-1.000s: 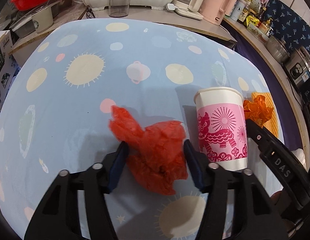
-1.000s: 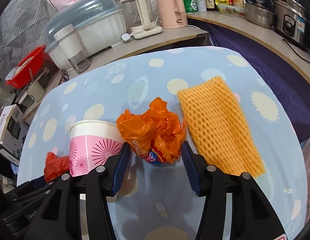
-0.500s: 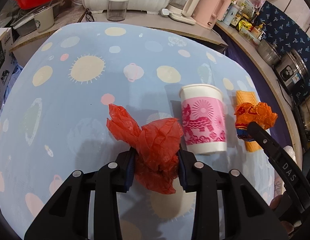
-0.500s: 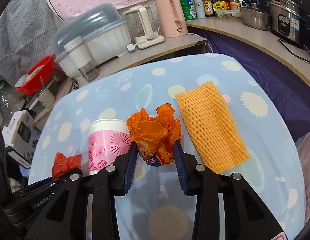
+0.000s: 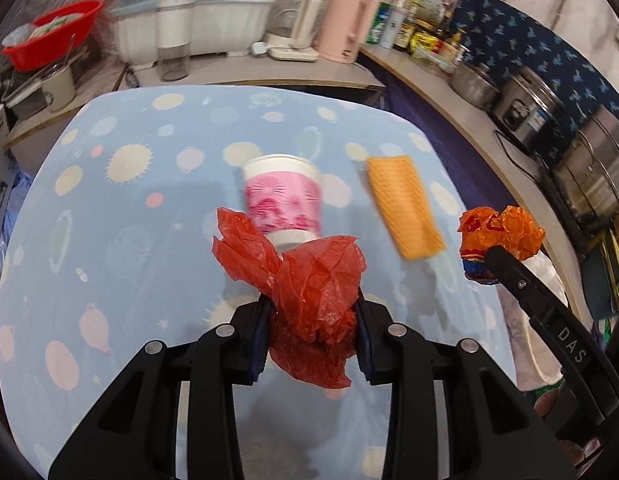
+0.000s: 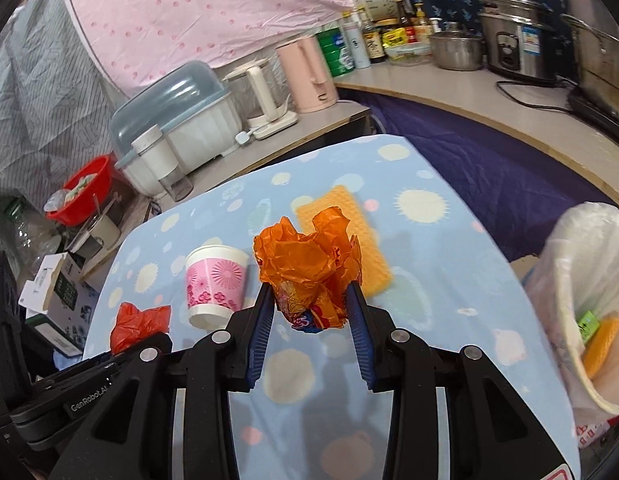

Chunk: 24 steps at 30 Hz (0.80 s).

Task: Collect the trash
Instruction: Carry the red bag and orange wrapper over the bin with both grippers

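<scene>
While the left gripper [image 5: 311,334] has its two blue-padded fingers [image 5: 258,338] pressed against either side of a crumpled red plastic bag [image 5: 309,296], the bag sits squarely between them, bulging out above the tips and hanging a little below. Its loose corner sticks up to the left, in front of the foot of a pink and white paper cup [image 5: 283,204] that stands on the blue spotted tablecloth [image 5: 109,240]. The bag looks lifted clear of the cloth.

The right gripper [image 6: 309,312] has clamped an orange crumpled wrapper [image 6: 305,268] the same way: the wad is wedged between the pads, most of it puffing out above the fingertips [image 6: 355,312], with a printed red and blue part poking out underneath. Both pairs of fingers are narrowed to the width of their wads, neither closed tight.

An orange foam net sleeve [image 6: 349,236] lies flat on the cloth behind the wrapper, well apart from the cup. To the right of the table edge stands a bin lined with a white bag [image 6: 565,280], with yellow and green scraps inside.
</scene>
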Each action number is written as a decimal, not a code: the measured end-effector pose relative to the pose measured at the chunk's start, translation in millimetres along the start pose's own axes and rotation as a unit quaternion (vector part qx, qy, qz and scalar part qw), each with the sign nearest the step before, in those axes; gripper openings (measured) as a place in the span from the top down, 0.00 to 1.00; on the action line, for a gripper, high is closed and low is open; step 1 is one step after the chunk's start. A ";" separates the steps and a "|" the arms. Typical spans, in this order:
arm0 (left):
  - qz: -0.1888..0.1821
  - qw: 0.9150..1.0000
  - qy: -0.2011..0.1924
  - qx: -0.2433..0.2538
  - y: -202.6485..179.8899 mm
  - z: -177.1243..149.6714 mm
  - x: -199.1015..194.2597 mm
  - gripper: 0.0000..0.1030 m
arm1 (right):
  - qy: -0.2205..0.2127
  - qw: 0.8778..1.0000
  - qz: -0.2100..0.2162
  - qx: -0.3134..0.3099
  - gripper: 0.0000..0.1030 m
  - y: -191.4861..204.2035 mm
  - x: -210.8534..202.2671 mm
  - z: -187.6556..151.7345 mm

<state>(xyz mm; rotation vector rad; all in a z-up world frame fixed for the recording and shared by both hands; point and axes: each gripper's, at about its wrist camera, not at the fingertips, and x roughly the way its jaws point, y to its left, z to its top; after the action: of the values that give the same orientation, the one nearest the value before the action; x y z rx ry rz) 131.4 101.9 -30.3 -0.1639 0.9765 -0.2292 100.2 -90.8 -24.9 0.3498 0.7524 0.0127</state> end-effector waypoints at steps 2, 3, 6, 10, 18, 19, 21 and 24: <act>-0.007 1.000 0.000 0.017 -18.6 -4.5 -3.3 0.68 | -0.008 1.000 -0.009 0.013 0.66 -16.0 -12.5 -2.5; -0.011 1.000 0.001 0.026 -27.8 -6.2 -4.3 0.68 | -0.011 1.000 -0.014 0.019 0.66 -24.7 -18.3 -3.8; -0.022 0.998 0.002 0.051 -55.0 -11.8 -6.6 0.68 | -0.021 0.998 -0.030 0.041 0.66 -51.7 -35.0 -8.0; -0.035 0.996 0.006 0.086 -92.2 -19.8 -6.6 0.68 | -0.034 0.995 -0.053 0.071 0.66 -89.6 -55.3 -14.2; -0.061 0.986 0.015 0.154 -163.1 -39.6 -0.6 0.68 | -0.053 0.987 -0.094 0.123 0.66 -156.7 -88.4 -31.0; -0.064 0.985 0.016 0.161 -171.2 -42.0 0.1 0.68 | -0.055 0.985 -0.097 0.129 0.66 -164.8 -92.1 -32.6; -0.069 0.982 0.018 0.177 -188.1 -47.1 1.3 0.68 | -0.059 0.983 -0.104 0.140 0.66 -178.2 -97.8 -34.7; -0.076 0.977 0.020 0.197 -210.1 -54.2 3.0 0.68 | -0.065 0.980 -0.110 0.155 0.66 -196.6 -106.3 -38.1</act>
<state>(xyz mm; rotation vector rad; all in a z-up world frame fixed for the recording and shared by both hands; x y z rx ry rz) 62.9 -103.2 -12.1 0.1314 0.9402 -0.5621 -25.4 -278.8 -41.7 0.5570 0.6604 -0.3372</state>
